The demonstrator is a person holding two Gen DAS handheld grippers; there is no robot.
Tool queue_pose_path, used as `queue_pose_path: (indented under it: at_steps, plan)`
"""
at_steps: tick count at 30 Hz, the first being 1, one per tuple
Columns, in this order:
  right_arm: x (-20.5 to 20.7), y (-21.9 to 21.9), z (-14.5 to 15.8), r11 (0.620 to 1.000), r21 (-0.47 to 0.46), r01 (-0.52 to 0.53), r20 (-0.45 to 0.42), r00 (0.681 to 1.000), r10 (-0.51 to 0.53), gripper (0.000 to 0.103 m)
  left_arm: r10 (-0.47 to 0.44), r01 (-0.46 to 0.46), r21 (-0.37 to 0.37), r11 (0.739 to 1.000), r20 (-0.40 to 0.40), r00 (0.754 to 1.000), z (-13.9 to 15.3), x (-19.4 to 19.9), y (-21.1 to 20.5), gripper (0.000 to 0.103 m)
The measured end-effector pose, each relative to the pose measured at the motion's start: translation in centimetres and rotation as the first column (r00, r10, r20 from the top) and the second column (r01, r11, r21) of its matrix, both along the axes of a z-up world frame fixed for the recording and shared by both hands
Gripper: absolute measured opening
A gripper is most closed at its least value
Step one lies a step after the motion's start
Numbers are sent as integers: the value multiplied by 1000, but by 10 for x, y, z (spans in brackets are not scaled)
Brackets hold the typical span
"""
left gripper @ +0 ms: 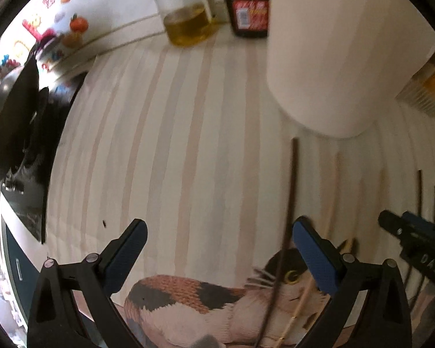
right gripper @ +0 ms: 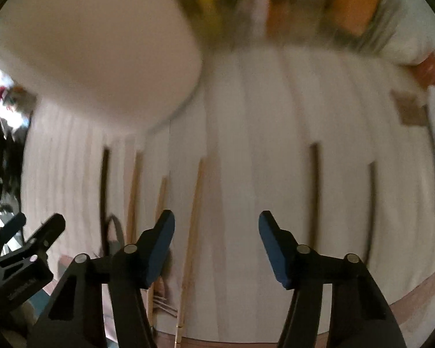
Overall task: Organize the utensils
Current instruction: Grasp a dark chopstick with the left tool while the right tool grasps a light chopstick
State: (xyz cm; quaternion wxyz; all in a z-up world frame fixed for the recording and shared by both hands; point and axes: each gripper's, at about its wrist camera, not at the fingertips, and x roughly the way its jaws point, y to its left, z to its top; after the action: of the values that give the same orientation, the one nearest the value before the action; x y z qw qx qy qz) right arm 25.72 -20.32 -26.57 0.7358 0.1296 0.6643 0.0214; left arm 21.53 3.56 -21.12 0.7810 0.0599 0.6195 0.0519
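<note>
Several chopsticks lie lengthwise on a striped cloth (left gripper: 188,145). In the left wrist view a dark chopstick (left gripper: 290,191) and a pale bamboo one (left gripper: 332,203) lie near my right finger. My left gripper (left gripper: 219,233) is open and empty above the cloth, the dark chopstick just inside its right finger. A tall white cylindrical holder (left gripper: 333,52) stands beyond. In the blurred right wrist view my right gripper (right gripper: 216,224) is open and empty; a bamboo chopstick (right gripper: 195,223) lies just right of its left finger, two dark ones (right gripper: 314,191) to the right. The holder (right gripper: 95,58) is far left.
An oil jar (left gripper: 188,14) and a dark sauce bottle (left gripper: 249,3) stand at the back. A black pan (left gripper: 11,116) sits on a stove at the left. A cat picture (left gripper: 206,298) is printed on the cloth near me. Boxes (left gripper: 429,87) stand at the right.
</note>
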Motion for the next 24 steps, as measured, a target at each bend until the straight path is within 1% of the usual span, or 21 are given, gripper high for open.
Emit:
queue_pose_path:
  at_steps: [1, 2, 3, 4, 5, 6, 7, 8, 9, 11, 13, 14, 15, 17, 18, 20, 22, 24]
  plan:
    - [-1, 3, -6, 1000, 10, -3, -14, 1000, 4, 54, 3, -3, 3, 1000, -4, 1000, -3, 0, 2, 102]
    - [-3, 8, -12, 1000, 6, -12, -30, 999, 13, 52, 3, -3, 8, 1000, -8, 1000, -5, -1, 1, 102]
    - [-6, 14, -10, 999, -32, -30, -7, 1000, 30, 49, 0, 0, 6, 1000, -11, 1000, -8, -2, 1, 98]
    - [-7, 18, -11, 998, -44, -47, -12, 999, 46, 45, -2, 2, 3, 1000, -13, 1000, -8, -2, 0, 96]
    - [-10, 23, -11, 995, -81, -65, -8, 998, 65, 41, -5, 5, 0, 1000, -17, 1000, -9, -1, -1, 93]
    - [-11, 26, -11, 991, -109, -79, -4, 997, 79, 38, -11, 11, -8, 1000, -22, 1000, -10, -1, -3, 93]
    - [-13, 29, -11, 985, -144, -99, -3, 995, 99, 32, -18, 17, -16, 1000, -23, 1000, -11, 0, -5, 92]
    - [-15, 30, -12, 980, -166, -111, -3, 994, 112, 19, -27, 27, -25, 999, -20, 999, -11, 0, -8, 92]
    - [-16, 29, -12, 974, -189, -124, -1, 992, 127, 13, -39, 39, -30, 999, -18, 999, -11, 1, -11, 92]
    - [-19, 18, -13, 976, -165, -141, -3, 990, 143, 7, -65, 64, -47, 997, -13, 998, -12, 3, -18, 92]
    - [-21, 2, -13, 968, -190, -163, -23, 987, 162, 6, -84, 83, -51, 995, -15, 996, -14, 5, -26, 92]
    - [-22, -4, -14, 967, -191, -169, -30, 986, 167, 6, -95, 94, -56, 994, -16, 995, -15, 7, -32, 86]
    - [-23, -11, -15, 968, -187, -169, -40, 986, 164, 6, -107, 106, -61, 993, -20, 994, -17, 9, -36, 76]
    - [-24, -24, -17, 969, -178, -170, -59, 985, 161, 7, -121, 118, -60, 991, -34, 992, -22, 13, -44, 68]
    - [-23, -31, -19, 971, -171, -167, -64, 985, 158, 7, -127, 124, -62, 990, -37, 991, -24, 15, -48, 60]
    - [-22, -42, -23, 976, -151, -156, -69, 987, 147, 7, -142, 140, -55, 989, -45, 989, -28, 19, -54, 50]
    - [-22, -52, -24, 977, -148, -153, -72, 987, 144, 7, -150, 147, -50, 988, -52, 987, -31, 21, -58, 45]
    - [-23, -58, -25, 976, -153, -155, -73, 987, 145, 7, -154, 152, -47, 987, -59, 986, -35, 23, -60, 32]
